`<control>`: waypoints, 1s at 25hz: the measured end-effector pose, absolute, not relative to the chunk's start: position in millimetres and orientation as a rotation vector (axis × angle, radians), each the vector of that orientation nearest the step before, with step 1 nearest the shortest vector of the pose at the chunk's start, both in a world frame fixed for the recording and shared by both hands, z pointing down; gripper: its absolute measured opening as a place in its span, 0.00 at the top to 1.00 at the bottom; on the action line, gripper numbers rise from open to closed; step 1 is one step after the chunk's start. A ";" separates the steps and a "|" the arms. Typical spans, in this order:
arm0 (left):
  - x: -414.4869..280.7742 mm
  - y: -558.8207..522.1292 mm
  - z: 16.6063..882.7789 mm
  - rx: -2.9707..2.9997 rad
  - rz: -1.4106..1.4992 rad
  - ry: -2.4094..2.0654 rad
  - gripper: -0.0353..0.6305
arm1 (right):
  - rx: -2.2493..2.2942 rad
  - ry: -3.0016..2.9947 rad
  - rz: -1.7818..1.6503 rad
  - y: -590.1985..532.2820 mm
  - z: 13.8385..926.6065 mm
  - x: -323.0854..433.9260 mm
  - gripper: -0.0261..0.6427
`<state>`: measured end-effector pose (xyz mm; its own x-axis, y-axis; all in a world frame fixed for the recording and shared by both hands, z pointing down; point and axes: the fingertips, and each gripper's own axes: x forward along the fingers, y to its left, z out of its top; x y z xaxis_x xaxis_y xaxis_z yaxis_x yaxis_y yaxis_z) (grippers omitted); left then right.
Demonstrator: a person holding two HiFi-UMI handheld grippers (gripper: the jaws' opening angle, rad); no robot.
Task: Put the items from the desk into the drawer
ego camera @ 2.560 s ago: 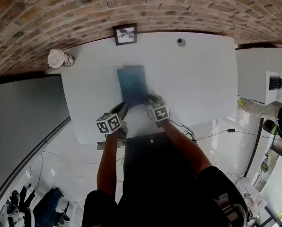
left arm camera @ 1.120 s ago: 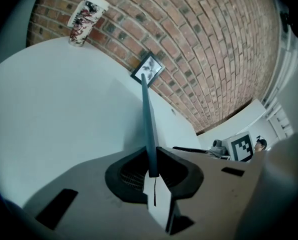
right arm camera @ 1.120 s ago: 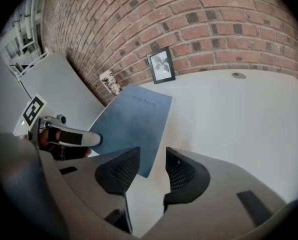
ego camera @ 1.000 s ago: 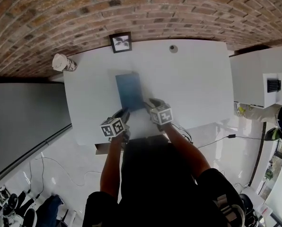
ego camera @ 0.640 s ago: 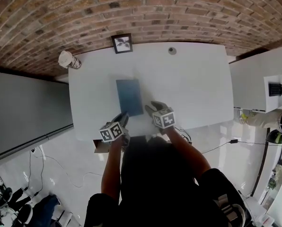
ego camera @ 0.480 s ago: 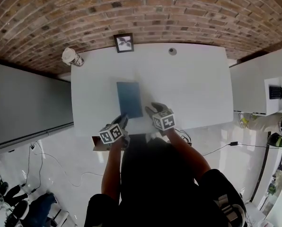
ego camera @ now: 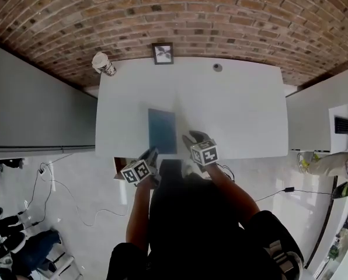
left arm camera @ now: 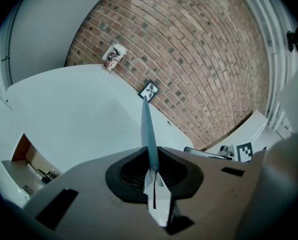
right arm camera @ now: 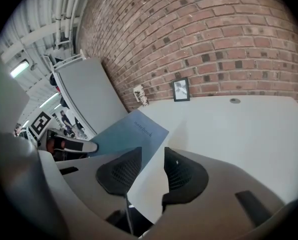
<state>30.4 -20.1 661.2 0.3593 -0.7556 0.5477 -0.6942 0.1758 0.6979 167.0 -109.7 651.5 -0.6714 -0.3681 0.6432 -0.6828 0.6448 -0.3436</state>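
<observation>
The left gripper [left arm camera: 153, 173] pinches the notebook [left arm camera: 148, 129] by its near edge to carry it off the desk [ego camera: 238, 109] to the open drawer [ego camera: 120, 165], while the right gripper [right arm camera: 151, 171], its jaws apart but just closing, steadies beside the notebook's corner without gripping it.

bright even light on the desk [ego camera: 238, 109], soft shadows, heavy fisheye bending at edges.

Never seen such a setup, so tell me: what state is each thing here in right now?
Notebook: closed, clamped at its near edge.
Left gripper: shut on the notebook.
Right gripper: open, jaws just been closing, only desk showing between them.
Drawer: open.
Cup: upright, lid on.
Picture frame: upright.
</observation>
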 end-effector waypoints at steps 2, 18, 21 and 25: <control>28.7 -9.1 651.1 1.531 -0.100 -1.375 0.88 | 0.808 -2.349 0.771 -104.2 644.8 166.7 0.77; -36.2 84.0 586.3 1.431 -0.450 -1.512 0.88 | 0.668 -2.471 0.585 -56.5 599.1 102.3 0.90; -59.9 108.0 582.6 1.402 -0.492 -1.552 0.88 | 0.647 -2.489 0.561 -44.1 593.7 84.4 0.92; -93.7 143.6 580.5 1.379 -0.537 -1.587 0.88 | 0.623 -2.509 0.527 -20.3 583.2 54.3 0.94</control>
<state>-93.7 143.6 580.5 0.0680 -0.9312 0.3582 -0.5226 0.2726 0.8078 54.3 -20.3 583.2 -0.7716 -0.3252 0.5467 -0.5177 0.8204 -0.2427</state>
